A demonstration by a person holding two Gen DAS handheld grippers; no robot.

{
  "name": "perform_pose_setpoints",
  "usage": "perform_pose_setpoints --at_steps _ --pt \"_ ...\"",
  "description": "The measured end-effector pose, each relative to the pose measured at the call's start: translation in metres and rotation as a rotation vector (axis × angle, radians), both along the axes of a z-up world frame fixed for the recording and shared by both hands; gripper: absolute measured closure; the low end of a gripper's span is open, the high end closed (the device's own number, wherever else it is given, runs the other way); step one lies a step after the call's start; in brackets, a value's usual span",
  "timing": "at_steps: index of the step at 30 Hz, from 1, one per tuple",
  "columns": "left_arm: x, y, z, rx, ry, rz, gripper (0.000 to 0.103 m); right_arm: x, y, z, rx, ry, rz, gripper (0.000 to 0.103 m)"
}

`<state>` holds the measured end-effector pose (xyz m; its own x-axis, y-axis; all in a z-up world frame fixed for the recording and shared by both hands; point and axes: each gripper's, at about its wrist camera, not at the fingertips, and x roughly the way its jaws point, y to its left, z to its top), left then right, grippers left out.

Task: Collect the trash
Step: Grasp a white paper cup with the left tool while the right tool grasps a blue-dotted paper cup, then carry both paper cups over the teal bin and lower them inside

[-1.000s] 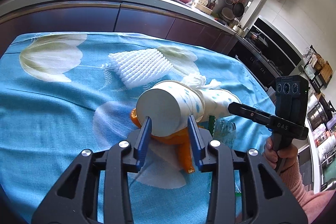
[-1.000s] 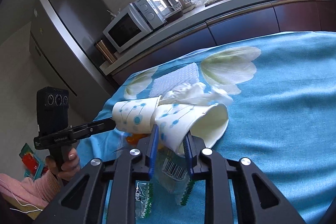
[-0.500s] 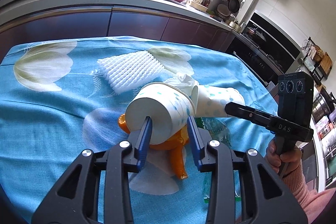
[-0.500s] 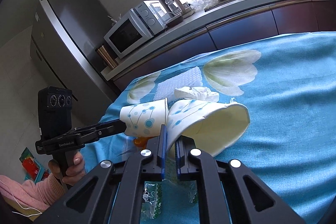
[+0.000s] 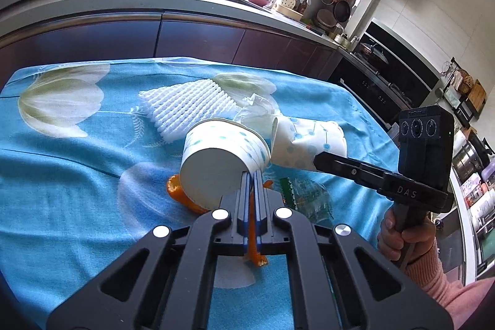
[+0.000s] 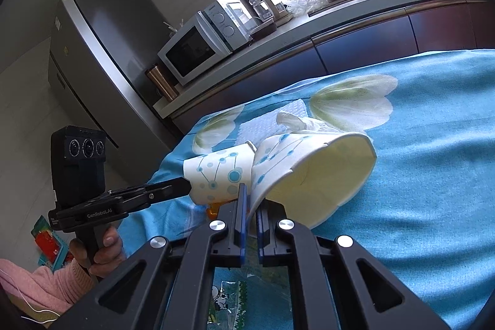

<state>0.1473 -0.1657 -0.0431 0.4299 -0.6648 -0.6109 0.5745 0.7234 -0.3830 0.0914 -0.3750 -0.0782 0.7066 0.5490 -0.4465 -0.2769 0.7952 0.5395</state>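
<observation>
The left gripper (image 5: 251,175) is clamped on the wall of a dotted paper cup (image 5: 221,158), its jaws having just closed down with the cup's edge pinched between them. That cup lies tipped on its side above the blue flowered tablecloth (image 5: 77,175), flat base toward the camera. The right gripper (image 6: 251,197) is likewise clamped, on the flattened wall of a second dotted paper cup (image 6: 312,175); its jaws have also just closed, with the paper between them. This cup's open mouth faces the right wrist camera. The two cups touch or nearly touch, rim to rim. Below the first cup lies an orange peel (image 5: 182,197), just beside a clear printed wrapper (image 5: 306,197). A crumpled tissue (image 5: 258,110) sits behind the cups, next to a white foam net sleeve (image 5: 188,107). Each gripper handle is held by a hand in a pink sleeve (image 5: 433,277).
</observation>
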Motion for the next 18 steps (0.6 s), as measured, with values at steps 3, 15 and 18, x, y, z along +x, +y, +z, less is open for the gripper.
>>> perform_pose_setpoints --at_steps 3,15,18 --pt "0.000 0.008 0.002 -0.014 0.002 0.014 0.100 -0.001 0.002 0.002 0.001 -0.006 0.004 0.099" --pt "-0.025 0.078 0.017 -0.060 -0.046 0.084 0.100 -0.007 0.028 0.016 -0.011 -0.053 0.059 0.099" --pt "-0.033 0.100 0.021 -0.065 -0.057 0.117 0.100 -0.009 0.047 0.022 -0.043 -0.069 0.089 0.099"
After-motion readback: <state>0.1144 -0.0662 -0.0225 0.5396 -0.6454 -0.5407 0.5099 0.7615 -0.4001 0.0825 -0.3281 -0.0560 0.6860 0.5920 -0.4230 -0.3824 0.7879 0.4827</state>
